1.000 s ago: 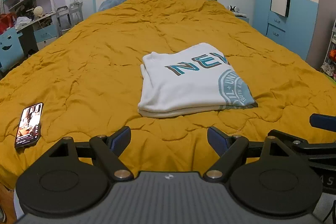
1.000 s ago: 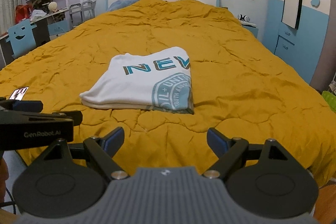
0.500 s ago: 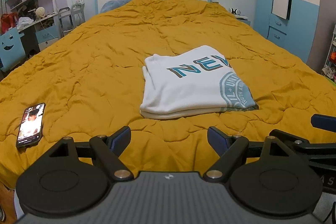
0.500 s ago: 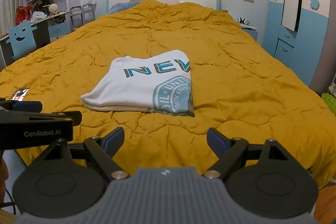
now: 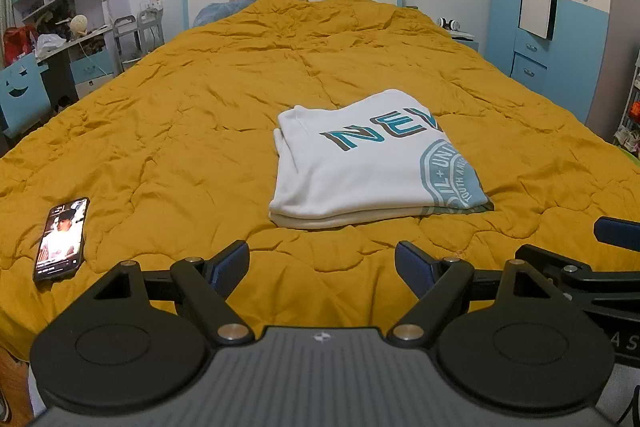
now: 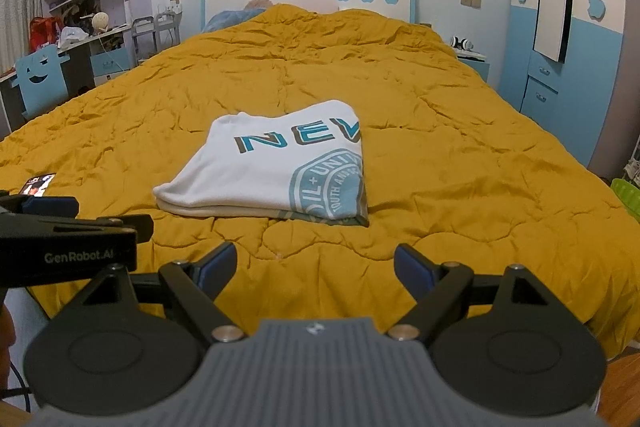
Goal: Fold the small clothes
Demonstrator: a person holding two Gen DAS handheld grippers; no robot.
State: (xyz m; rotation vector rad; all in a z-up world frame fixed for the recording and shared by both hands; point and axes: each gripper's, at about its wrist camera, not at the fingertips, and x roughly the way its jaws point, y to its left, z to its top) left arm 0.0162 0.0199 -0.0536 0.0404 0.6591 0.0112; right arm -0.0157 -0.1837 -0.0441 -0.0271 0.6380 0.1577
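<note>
Your left gripper [image 5: 322,263] and right gripper [image 6: 315,265] both hang empty with fingers spread wide, side by side at the near edge of the quilt [image 5: 200,131]. The folded shirt [image 5: 372,163] lies ahead of both, untouched. A phone [image 5: 61,239] sits left of your left gripper.

Here's the bed [image 5: 192,115], a wide one under a rumpled mustard-yellow quilt [image 6: 460,155], creases running all across it. Sitting near the middle, a white T-shirt [image 5: 360,167] folded into a flat rectangle, teal lettering and a round teal crest facing up (only part of each shows past the fold). Over by the near left edge, well apart from the shirt, a phone [image 5: 61,239] lies face up with its screen lit.
</note>
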